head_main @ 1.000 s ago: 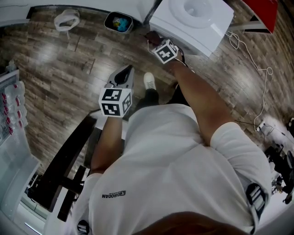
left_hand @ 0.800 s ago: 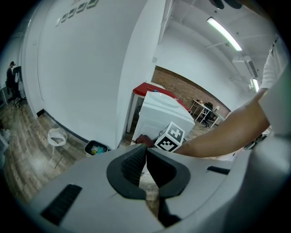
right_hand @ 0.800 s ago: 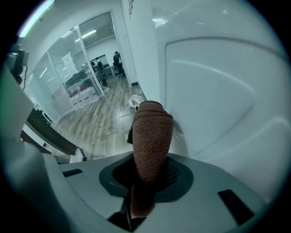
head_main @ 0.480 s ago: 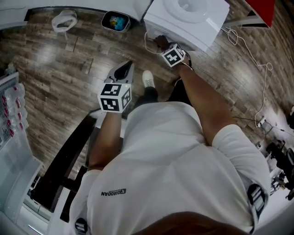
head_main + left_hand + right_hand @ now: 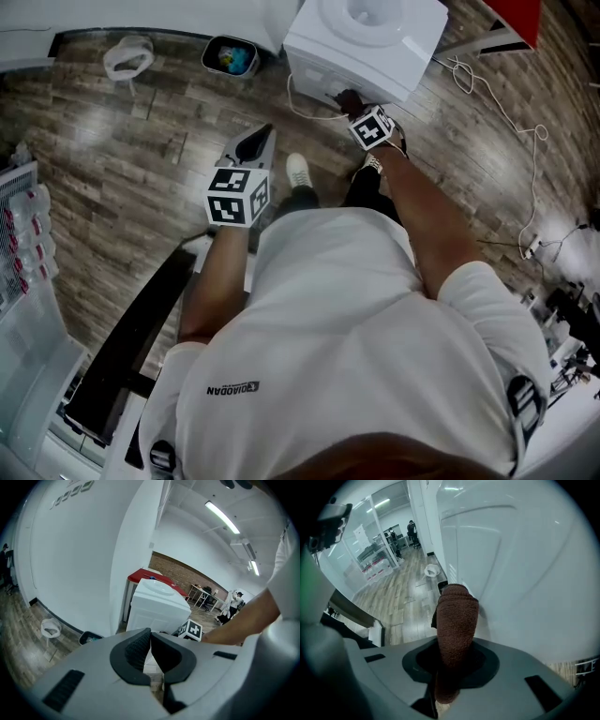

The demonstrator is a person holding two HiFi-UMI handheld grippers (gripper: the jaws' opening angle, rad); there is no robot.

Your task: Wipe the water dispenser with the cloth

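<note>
The cloth [image 5: 457, 620] in the right tool [image 5: 452, 662] lies against the water dispenser [image 5: 525, 564].

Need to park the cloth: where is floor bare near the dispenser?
Bare wood planks stretch from the black plastic bin to the left tongs. Crowded: white cable loops beside the white water dispenser; right tongs with brown cloth at its front.

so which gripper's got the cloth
The right gripper, shut on the brown cloth at the water dispenser; the left gripper is shut on nothing.
</note>
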